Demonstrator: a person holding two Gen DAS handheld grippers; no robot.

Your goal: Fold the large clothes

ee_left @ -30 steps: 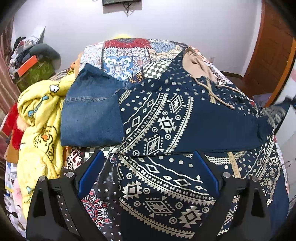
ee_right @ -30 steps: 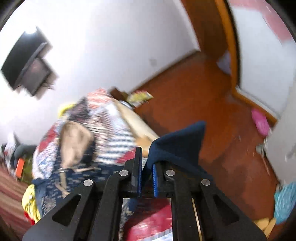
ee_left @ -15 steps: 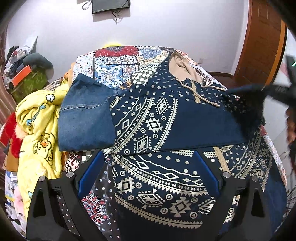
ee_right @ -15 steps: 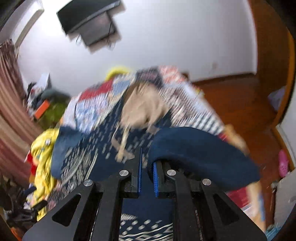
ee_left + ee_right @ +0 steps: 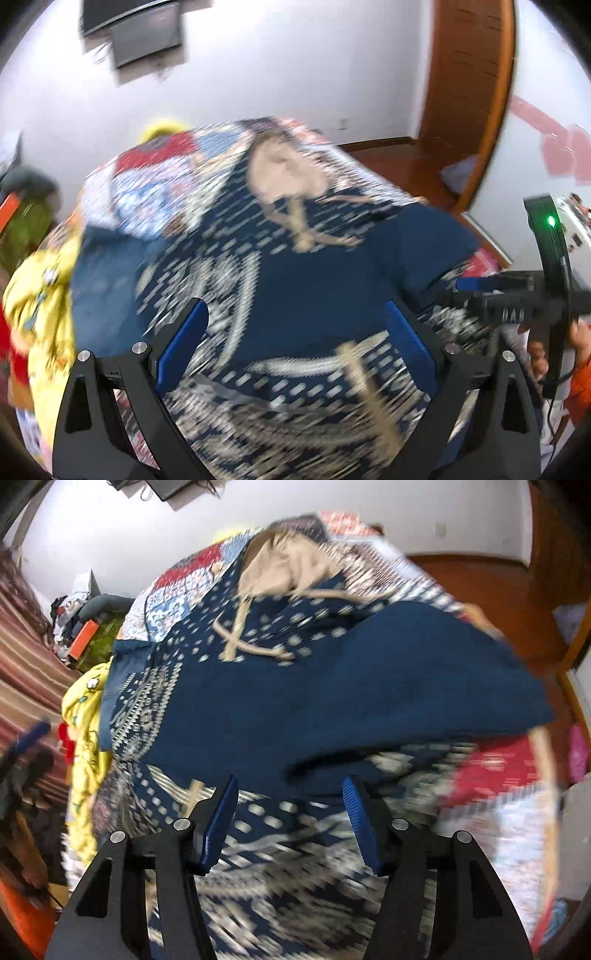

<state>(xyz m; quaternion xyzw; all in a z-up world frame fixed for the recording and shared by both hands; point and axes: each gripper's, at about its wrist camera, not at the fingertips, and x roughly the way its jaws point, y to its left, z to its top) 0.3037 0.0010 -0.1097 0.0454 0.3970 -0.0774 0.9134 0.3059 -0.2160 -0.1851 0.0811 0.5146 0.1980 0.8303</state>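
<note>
A navy patterned hoodie (image 5: 314, 295) lies spread across the bed (image 5: 155, 181), its tan-lined hood (image 5: 280, 173) at the far end and its drawstrings (image 5: 303, 229) crossed just below the hood. A plain navy sleeve (image 5: 369, 686) lies folded across the hoodie's chest. The left claw (image 5: 295, 332) hangs over the hoodie's lower part, released, with nothing between its blue pads. The right claw (image 5: 290, 808) is also spread wide and holds nothing, just over the hoodie near the sleeve. Folded jeans (image 5: 107, 280) and a yellow blanket (image 5: 40, 302) lie left of the hoodie.
</note>
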